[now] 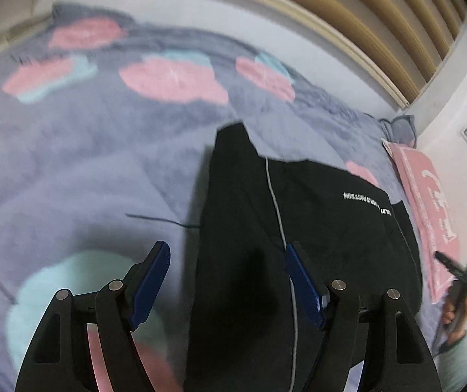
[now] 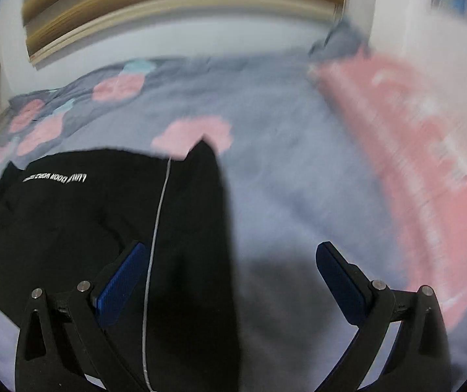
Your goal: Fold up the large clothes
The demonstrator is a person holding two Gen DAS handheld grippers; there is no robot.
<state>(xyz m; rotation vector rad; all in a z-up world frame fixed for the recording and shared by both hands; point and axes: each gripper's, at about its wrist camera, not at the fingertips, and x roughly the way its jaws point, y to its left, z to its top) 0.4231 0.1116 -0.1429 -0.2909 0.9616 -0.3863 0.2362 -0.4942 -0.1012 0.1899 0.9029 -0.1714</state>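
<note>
While the black garment (image 1: 298, 228) is lying in a partly folded bundle on the bed, spread over a grey-blue blanket (image 1: 86, 163) with pink and mint blotches, both tools are hanging above it with nothing in them. Seen from the left wrist, the left hand-held gripper (image 1: 227, 281) is standing fairly wide, its blue pads apart and empty over the near left edge of the cloth. Across the bundle, the right hand-held gripper (image 2: 230, 281) is spreading as wide as it goes, one pad over the black fabric, the other over bare blanket, gripping nothing. A pale cord (image 2: 158, 228) is running along the garment, and white lettering (image 2: 54, 176) is showing on its far panel. Off to the right, a pink package (image 1: 429, 202) is lying near the wall. Both views are blurring, so fine creases are hard to read. As a judgement, the risk now is a pinch that takes the fluffy blanket along with the cloth, or catches only the top layer, so that the fold is pulling open when lifted. Snagging the loose cord is another hazard, since it is crossing right between the pads.
</note>
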